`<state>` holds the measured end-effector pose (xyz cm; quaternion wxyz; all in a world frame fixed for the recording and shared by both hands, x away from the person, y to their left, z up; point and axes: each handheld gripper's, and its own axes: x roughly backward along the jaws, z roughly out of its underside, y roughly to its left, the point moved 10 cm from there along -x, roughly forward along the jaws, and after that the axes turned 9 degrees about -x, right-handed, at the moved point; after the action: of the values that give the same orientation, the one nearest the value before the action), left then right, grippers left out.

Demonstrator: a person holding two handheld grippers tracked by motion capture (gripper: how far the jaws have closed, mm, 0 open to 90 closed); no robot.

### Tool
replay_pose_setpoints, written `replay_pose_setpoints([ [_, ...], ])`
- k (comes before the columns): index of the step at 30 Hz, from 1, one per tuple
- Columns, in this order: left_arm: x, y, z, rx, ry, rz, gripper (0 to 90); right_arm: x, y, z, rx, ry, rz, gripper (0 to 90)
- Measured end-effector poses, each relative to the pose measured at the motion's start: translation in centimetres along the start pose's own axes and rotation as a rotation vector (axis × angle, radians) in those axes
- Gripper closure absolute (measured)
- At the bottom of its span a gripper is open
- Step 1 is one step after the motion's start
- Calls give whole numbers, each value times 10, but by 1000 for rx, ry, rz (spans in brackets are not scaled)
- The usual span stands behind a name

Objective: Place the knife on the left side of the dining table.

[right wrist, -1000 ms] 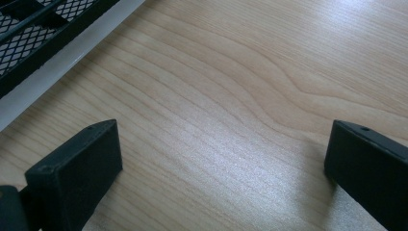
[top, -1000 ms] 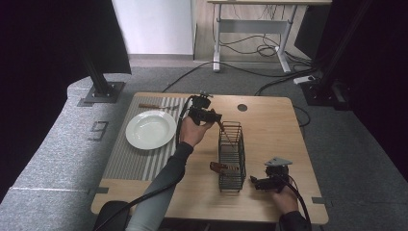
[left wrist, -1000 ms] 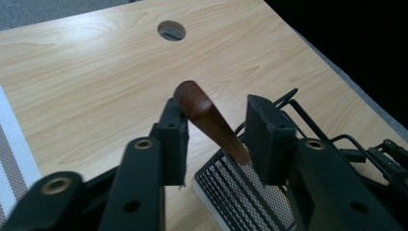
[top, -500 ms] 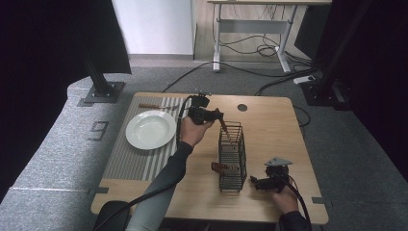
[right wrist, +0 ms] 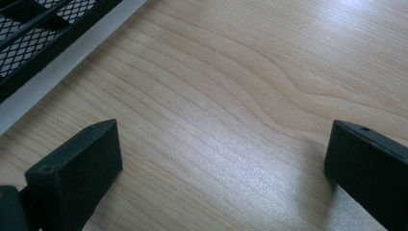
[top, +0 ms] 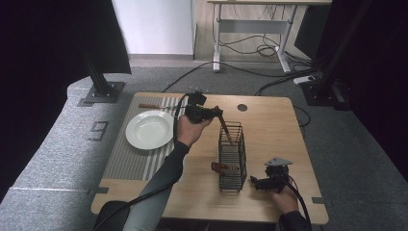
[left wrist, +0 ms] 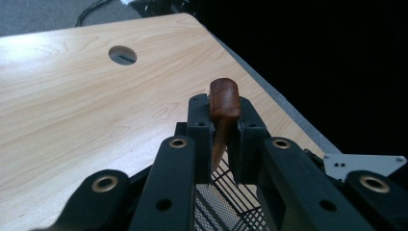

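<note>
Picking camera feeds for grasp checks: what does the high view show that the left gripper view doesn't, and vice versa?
High view: white plate, striped mat, the right gripper open on the table, and a second utensil in the wire basket.
Left gripper view: close-up of the left gripper shut on the wooden handle, its jaws having just closed further.
Both: table, wire basket, round table hole.
</note>
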<state>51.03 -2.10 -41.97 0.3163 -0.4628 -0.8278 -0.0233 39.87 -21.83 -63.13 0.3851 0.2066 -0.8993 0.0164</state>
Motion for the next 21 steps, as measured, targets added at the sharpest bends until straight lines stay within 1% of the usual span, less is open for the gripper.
replay_pose_setpoints([
  [2, 6, -2, -3, -10, -11, -1, 801, 0, 0, 0, 0, 0, 1, 0],
  [3, 6, -2, -3, -10, -11, -1, 801, 0, 0, 0, 0, 0, 0, 0],
  [4, 13, -4, -6, -20, -23, -1, 801, 0, 0, 0, 0, 0, 0, 0],
  [6, 20, -6, -10, -29, -35, -5, 801, 0, 0, 0, 0, 1, 1, 0],
  [7, 20, -6, -10, -29, -35, -5, 801, 0, 0, 0, 0, 1, 1, 0],
  [8, 28, -8, -13, -37, -47, -10, 801, 0, 0, 0, 1, 2, 0, 0],
  [9, 28, -8, -13, -37, -47, -10, 801, 0, 0, 0, 1, 2, 0, 0],
  [10, 35, -9, -16, -45, -58, -14, 801, 0, 0, 0, -1, 3, -1, 0],
  [12, 43, -10, -19, -54, -68, -20, 801, 0, 0, 0, -1, 2, -1, 0],
  [13, 43, -10, -19, -54, -68, -20, 801, 0, 0, 0, 1, 3, 0, 0],
  [14, 50, -11, -21, -63, -79, -26, 801, 0, 0, 0, 1, 2, -1, 0],
  [15, 50, -11, -21, -63, -79, -26, 801, 0, 0, 0, 1, 2, -1, 0],
  [17, 59, -13, -24, -83, -88, -43, 801, 0, 0, 0, 1, 3, 0, 0],
  [21, 74, -15, -28, -100, -110, -59, 802, 0, 0, 0, 0, 3, 0, 0],
])
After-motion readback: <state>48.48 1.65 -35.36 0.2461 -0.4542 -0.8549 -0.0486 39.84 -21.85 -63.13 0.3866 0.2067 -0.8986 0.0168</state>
